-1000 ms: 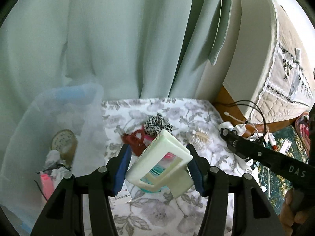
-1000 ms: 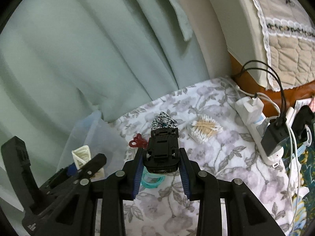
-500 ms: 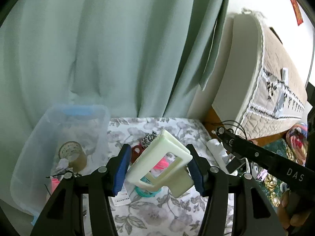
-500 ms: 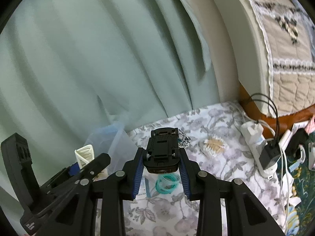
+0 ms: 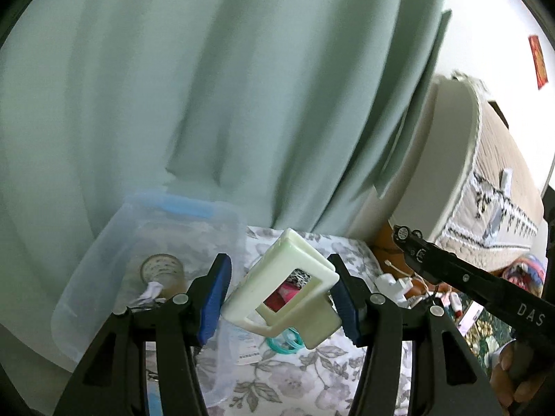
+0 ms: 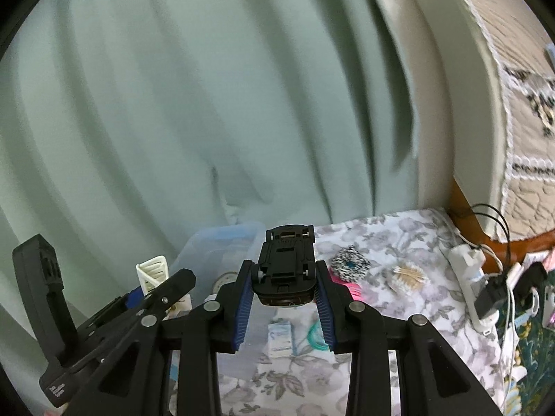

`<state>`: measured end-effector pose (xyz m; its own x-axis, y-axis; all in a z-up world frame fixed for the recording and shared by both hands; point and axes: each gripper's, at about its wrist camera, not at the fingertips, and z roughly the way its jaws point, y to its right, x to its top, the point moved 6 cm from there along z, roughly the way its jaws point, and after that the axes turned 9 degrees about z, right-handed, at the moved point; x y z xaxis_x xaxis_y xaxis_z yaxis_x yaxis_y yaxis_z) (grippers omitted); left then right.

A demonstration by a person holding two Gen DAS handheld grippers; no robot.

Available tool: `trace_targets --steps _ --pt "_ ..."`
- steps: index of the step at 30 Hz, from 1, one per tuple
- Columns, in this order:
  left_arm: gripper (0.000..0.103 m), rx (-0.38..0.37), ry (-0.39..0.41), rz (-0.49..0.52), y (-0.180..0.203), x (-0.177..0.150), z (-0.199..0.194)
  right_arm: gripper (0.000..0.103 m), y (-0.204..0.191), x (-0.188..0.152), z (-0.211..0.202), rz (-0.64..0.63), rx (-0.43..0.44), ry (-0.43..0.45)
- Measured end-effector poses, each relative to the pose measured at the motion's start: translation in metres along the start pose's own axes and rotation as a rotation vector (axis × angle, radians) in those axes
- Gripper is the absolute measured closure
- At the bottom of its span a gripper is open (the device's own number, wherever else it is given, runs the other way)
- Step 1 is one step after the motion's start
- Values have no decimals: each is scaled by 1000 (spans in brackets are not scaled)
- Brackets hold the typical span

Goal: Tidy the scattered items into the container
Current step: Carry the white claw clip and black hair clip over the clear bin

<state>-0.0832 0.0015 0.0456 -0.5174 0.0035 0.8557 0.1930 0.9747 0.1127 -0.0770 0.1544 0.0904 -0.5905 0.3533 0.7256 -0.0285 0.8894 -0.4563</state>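
Both 2-finger grippers loaded above the floral cloth: left gripper point(image 5: 279, 298) pinches pale-green plastic hair claw point(image 5: 284, 289), right gripper point(image 6: 282, 294) clamps upturned black toy car point(image 6: 285, 265) (wheels up), clear plastic container point(image 5: 104, 242) beside-left; off-centre claw may twist free.

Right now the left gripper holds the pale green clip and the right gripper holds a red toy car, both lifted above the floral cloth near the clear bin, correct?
Not quite: the toy car in the right gripper is black, not red, as the right wrist view shows. The rest stands: the left gripper holds the pale green clip, both lifted above the floral cloth near the clear bin.
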Motion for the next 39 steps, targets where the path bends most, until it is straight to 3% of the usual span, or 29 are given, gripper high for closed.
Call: trace_targets --steps 9,20,29,39 --pt "45 23 26 -60 -39 0 -14 67 -43 -8 8 -56 39 -29" --pt "45 105 39 -162 -103 -1 -31 67 -98 -18 36 -141 100 -75" --pt "45 136 -33 -213 -137 -18 -22 67 -127 -47 76 -206 121 -191" --pt "45 146 -110 -227 -150 -33 -6 67 -125 -75 111 -216 96 -300"
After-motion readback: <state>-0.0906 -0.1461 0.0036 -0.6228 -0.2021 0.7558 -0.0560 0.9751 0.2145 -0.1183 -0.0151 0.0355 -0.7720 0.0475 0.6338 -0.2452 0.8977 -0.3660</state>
